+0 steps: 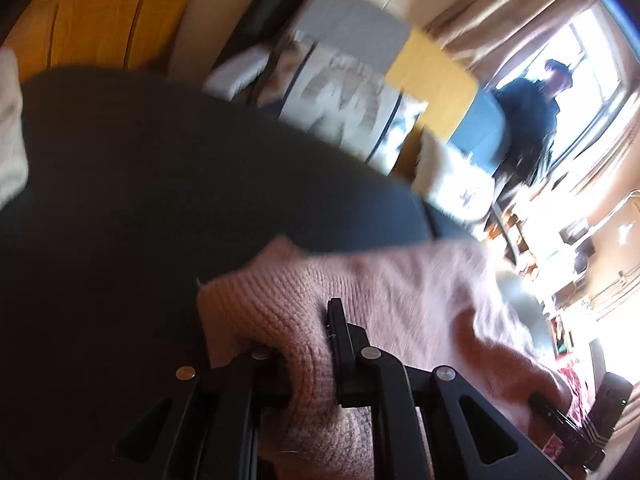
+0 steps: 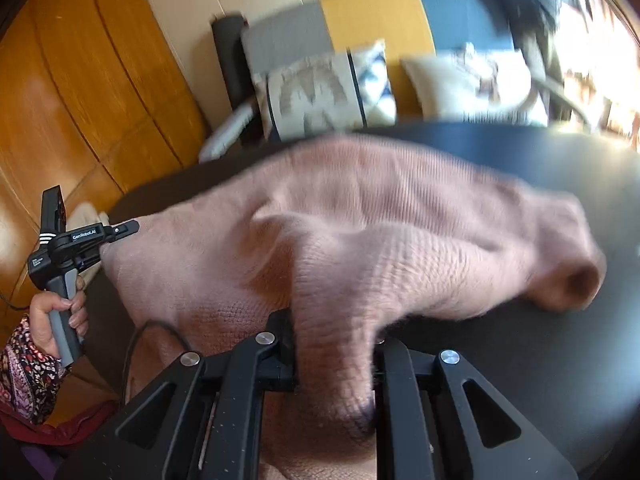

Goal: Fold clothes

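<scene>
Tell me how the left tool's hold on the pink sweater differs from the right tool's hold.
The left tool clamps a bunched edge at one end of the pink sweater, which spreads away from it. The right tool pinches a raised ridge of knit nearer the open cuff on the dark table. Both are shut on the same sweater, with fabric filling the gap between their fingers.
</scene>
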A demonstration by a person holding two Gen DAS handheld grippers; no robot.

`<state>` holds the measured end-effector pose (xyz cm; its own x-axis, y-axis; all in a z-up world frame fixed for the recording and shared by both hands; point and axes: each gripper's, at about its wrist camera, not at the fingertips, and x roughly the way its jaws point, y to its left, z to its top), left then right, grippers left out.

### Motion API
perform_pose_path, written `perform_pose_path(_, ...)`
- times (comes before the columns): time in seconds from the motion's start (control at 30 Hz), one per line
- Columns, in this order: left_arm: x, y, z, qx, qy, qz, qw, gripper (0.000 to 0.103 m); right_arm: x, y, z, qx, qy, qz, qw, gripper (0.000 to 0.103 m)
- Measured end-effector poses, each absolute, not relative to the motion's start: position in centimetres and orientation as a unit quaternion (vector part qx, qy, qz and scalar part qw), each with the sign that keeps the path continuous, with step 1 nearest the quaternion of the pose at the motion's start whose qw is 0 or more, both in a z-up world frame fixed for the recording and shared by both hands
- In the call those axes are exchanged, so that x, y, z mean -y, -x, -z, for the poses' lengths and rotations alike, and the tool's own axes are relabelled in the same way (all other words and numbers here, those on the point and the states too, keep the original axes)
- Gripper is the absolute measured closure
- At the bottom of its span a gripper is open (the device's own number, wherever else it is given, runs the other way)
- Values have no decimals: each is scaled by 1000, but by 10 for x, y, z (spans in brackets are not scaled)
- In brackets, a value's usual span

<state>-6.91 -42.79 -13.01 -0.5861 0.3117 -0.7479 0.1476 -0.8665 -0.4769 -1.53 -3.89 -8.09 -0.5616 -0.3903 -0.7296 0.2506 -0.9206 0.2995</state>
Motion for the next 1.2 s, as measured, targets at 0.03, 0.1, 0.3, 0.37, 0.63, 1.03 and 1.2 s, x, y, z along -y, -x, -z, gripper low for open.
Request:
perform_pose_path(0.03,429,70,140,257,475,-840,54,92,42,18,92,76,-450,871,185,89)
perform_pose_path(0.1,432,65,147,271,486,-827,77,90,44,19,105,69,-466,862,189,87)
perform_pose_path(0.3,443,41,125,238,467,-846,95,86,14,16,111,133,-473,847,202,74)
perform_pose_path(0.37,451,32,111,227,455,-857,88,86,1,14,110,161,-469,844,204,61)
perform_pose_path(0.63,460,23,71,264,378,-886,51,86,-48,6,107,224,-433,851,195,58)
perform_pose_path(1.03,269,103,125,103,497,-842,183,85,-85,-9,111,261,-440,835,203,51)
perform_pose_path(1.2,232,97,136,-44,466,-865,181,84,-104,-11,114,305,-431,826,198,51)
